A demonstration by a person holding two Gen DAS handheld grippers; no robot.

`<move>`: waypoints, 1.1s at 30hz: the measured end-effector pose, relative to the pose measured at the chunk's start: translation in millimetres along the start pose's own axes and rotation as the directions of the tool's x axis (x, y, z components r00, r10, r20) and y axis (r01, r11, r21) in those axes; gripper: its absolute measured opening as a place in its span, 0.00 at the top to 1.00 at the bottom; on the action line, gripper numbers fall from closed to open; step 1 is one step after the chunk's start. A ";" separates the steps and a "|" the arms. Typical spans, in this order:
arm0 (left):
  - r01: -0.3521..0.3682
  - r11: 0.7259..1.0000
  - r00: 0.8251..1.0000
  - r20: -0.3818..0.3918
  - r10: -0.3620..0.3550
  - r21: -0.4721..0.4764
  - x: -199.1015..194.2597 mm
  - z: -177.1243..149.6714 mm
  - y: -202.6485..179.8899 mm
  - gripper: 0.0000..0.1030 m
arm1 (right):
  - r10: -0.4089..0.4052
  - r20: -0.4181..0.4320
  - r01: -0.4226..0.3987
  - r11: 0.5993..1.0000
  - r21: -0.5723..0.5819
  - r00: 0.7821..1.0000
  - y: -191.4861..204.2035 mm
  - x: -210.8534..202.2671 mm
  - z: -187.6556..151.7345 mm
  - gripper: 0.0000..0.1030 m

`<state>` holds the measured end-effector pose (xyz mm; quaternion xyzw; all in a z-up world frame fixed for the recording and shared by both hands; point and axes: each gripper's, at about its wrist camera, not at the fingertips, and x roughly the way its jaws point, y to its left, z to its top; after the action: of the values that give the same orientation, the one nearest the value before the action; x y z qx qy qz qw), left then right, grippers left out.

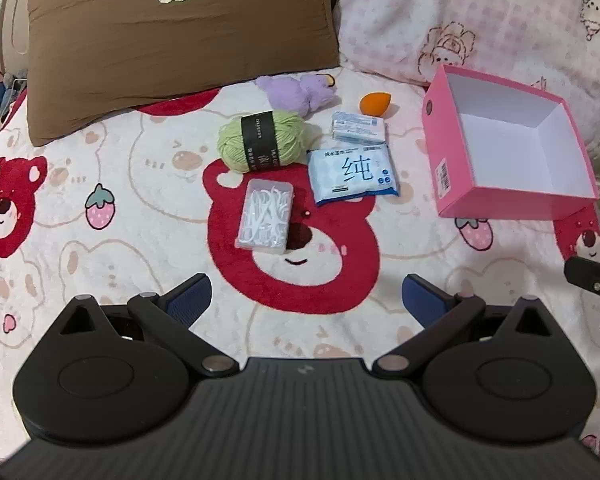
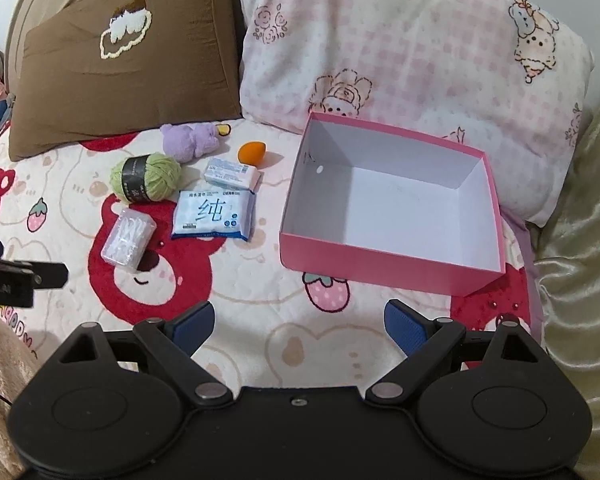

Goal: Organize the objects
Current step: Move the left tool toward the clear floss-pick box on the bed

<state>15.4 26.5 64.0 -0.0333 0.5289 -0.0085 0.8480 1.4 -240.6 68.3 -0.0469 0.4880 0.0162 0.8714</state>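
Both tongs, left point(image 1: 306, 294) and right point(image 2: 299, 318), stand wide with nothing between them, above the bear-print bed point(image 1: 120, 208). Floss-pick case point(image 1: 266, 216), green yarn point(image 1: 260, 142), wipes pack point(image 1: 352, 176), small tissue pack point(image 1: 358, 126), orange sponge point(image 1: 374, 104) and purple plush point(image 1: 300, 90) lie clustered. Well apart, toward the right tongs' side, sits the pink box point(image 2: 380, 260), holding nothing.

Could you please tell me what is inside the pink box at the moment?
Nothing shows inside the pink box: the right wrist view shows only its bare white floor and walls. The strip of floor right behind the near wall is hidden from both cameras, so something small and flat there cannot be ruled out.
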 end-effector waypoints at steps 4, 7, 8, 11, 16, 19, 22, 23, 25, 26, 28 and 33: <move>0.002 1.000 1.000 0.005 -0.002 -0.005 -0.7 -0.4 -0.3 0.00 | 0.000 0.006 0.000 1.000 0.002 1.000 1.3 -2.0 2.8 0.09; 0.004 1.000 1.000 0.003 -0.004 -0.008 -1.2 -0.8 -0.3 0.00 | -0.001 0.008 0.001 1.000 -0.003 1.000 2.8 -2.9 3.5 0.09; 0.003 1.000 1.000 0.003 -0.003 -0.010 -1.4 -0.9 -0.1 0.00 | -0.001 0.008 0.001 1.000 -0.006 1.000 3.1 -2.9 3.4 0.09; -0.003 1.000 1.000 0.003 0.003 -0.013 -1.7 -1.2 -0.8 0.00 | 0.004 0.007 -0.004 1.000 0.002 1.000 3.0 -2.7 3.2 0.09; -0.036 0.999 0.999 0.010 0.036 -0.009 -0.8 -5.2 -2.9 0.00 | 0.032 0.001 -0.032 0.999 0.039 0.999 2.2 0.2 -0.5 0.09; -0.070 0.997 0.997 0.014 0.070 0.019 3.3 -6.6 -8.1 0.00 | 0.038 0.001 -0.038 0.999 0.032 0.999 4.8 2.1 -3.2 0.09; -0.072 0.997 0.997 0.015 0.072 0.008 4.5 -6.1 -7.3 0.00 | 0.036 -0.003 -0.036 0.999 0.037 0.999 4.8 3.2 -4.4 0.09; -0.072 0.997 0.997 0.015 0.072 0.010 4.5 -6.5 -7.8 0.00 | 0.035 -0.002 -0.035 0.999 0.035 0.999 4.6 3.0 -4.7 0.09; -0.071 0.997 0.997 0.016 0.071 0.005 4.4 -6.8 -7.9 0.00 | 0.032 -0.001 -0.032 0.999 0.038 0.999 4.3 3.1 -4.4 0.09; -0.069 0.998 0.998 0.017 0.069 0.004 4.4 -6.7 -7.5 0.00 | 0.029 -0.001 -0.029 0.999 0.040 1.000 3.9 3.2 -4.5 0.09; -0.058 0.998 0.998 0.017 0.058 -0.001 4.1 -6.5 -6.6 0.00 | 0.024 -0.003 -0.024 0.999 0.041 1.000 2.1 4.1 -4.9 0.09; -0.040 0.999 0.999 0.014 0.040 -0.016 4.8 -6.7 -6.2 0.00 | 0.018 -0.009 -0.018 0.999 0.030 1.000 1.5 6.3 -6.1 0.09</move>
<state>11.7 19.8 57.1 -0.0296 0.5233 0.0131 0.8515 -0.6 -239.9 59.6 -0.0294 0.4927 0.0166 0.8696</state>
